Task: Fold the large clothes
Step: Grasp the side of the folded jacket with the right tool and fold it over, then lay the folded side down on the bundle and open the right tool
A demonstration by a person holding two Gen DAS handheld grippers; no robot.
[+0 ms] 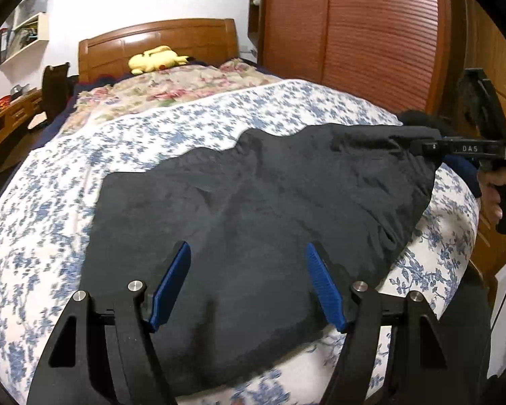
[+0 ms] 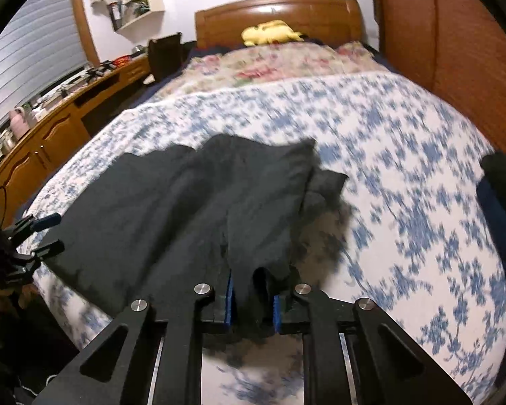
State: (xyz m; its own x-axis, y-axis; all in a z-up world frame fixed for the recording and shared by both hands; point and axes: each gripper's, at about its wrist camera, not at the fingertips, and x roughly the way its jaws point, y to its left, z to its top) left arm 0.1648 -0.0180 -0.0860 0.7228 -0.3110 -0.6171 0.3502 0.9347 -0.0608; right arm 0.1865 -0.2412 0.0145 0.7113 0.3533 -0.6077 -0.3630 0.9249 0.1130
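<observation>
A large dark garment [image 1: 253, 195] lies spread on the blue-flowered bedspread [image 1: 172, 125]. My left gripper [image 1: 248, 246] is open just above its near part, blue pads wide apart with only flat cloth below them. My right gripper [image 2: 253, 290] is shut on a bunched edge of the garment [image 2: 172, 209], and the cloth rises in folds from its pads. In the left wrist view the right gripper [image 1: 418, 146] holds that edge raised at the right side of the bed, with a hand [image 1: 496, 189] on its grip. The left gripper [image 2: 49, 234] shows at the garment's left edge, fingers apart.
A yellow plush toy [image 1: 155, 59] rests by the wooden headboard [image 1: 158, 37] on a pink-flowered blanket [image 1: 172, 89]. A wooden wardrobe [image 1: 371, 33] stands along the right of the bed. A cluttered wooden desk [image 2: 50, 141] runs along the left. The bedspread [image 2: 404, 202] lies bare right of the garment.
</observation>
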